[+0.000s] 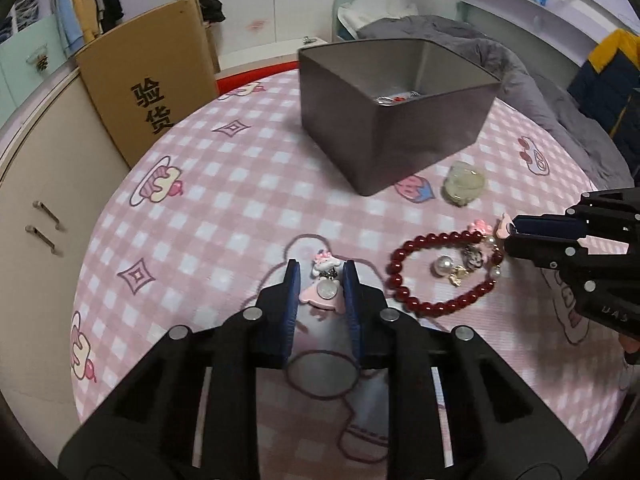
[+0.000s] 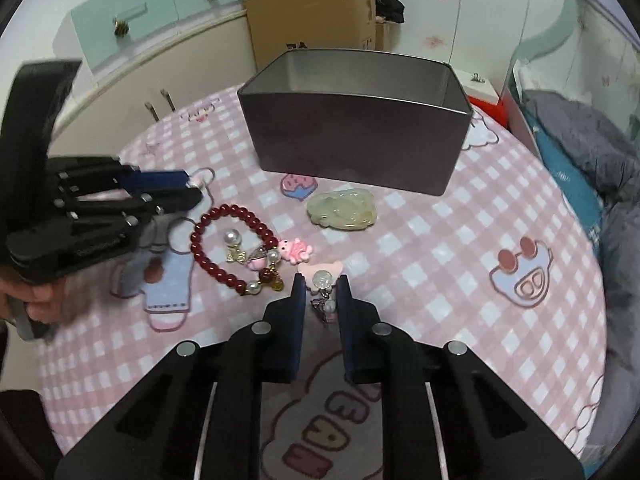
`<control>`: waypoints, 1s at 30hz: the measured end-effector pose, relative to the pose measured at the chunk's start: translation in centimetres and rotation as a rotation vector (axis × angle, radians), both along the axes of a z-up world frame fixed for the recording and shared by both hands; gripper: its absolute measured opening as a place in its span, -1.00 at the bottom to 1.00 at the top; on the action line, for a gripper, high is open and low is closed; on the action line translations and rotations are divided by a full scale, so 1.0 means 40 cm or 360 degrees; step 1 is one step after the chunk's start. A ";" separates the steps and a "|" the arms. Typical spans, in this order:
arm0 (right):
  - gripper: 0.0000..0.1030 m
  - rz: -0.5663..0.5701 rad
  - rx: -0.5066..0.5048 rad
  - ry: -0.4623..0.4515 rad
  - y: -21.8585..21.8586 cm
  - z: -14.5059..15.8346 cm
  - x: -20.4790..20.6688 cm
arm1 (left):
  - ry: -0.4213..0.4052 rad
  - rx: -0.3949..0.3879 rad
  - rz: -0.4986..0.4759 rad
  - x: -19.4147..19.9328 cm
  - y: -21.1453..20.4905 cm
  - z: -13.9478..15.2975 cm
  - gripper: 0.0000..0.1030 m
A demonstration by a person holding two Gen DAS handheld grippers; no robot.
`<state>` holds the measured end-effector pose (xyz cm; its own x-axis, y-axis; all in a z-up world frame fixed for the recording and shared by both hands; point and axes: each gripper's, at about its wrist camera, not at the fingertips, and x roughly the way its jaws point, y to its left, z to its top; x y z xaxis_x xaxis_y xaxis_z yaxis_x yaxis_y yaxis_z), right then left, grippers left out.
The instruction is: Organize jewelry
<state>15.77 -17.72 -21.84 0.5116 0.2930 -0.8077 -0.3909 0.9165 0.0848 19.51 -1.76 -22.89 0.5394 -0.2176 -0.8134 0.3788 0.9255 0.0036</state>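
Two small pink charm earrings are the things in hand, one per tool, both lying on the pink checked worktop toward its near edge, in front of the open grey tin. The left tongs stand narrowed around the first pink charm, whose flat pink body and round pale stone sit between the blue pads; the pads look to be against its sides, though true pressure is hard to confirm. The right tongs are likewise drawn in around the second pink charm, with its little metal dangle hanging between the fingers toward the near edge. Both pieces should be very light, hard and glossy — likely to slip or pivot if pinched on a rounded edge, so the flat pink plate is the better place to take hold than the thin dangle or clasp, which could bend. Between the two lies the red bead bracelet, limp and prone to drape, best lifted by pinching across a few beads. A pale green carved pendant rests just before the tin's front wall — stiffer, heavier and probably brittle. Something already lies inside the tin, too small to identify.
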 end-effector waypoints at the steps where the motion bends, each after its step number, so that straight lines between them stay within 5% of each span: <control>1: -0.73 -0.0010 0.0019 -0.0002 -0.008 0.007 -0.003 | 0.0011 -0.0030 -0.0003 -0.002 0.000 0.002 -0.59; 10: -0.73 -0.0033 0.0109 -0.0113 -0.036 0.119 -0.011 | -0.0070 -0.0099 0.0008 -0.028 0.008 0.086 -0.59; 30: -0.73 -0.0038 0.0318 -0.0447 -0.077 0.411 0.135 | -0.0469 -0.0318 0.0009 0.044 -0.022 0.420 -0.59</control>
<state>21.16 -20.81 -5.40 0.7146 0.4164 -0.5621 -0.4032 0.9018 0.1554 21.26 -2.62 -6.09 0.7462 -0.3531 -0.5644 0.3832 0.9210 -0.0696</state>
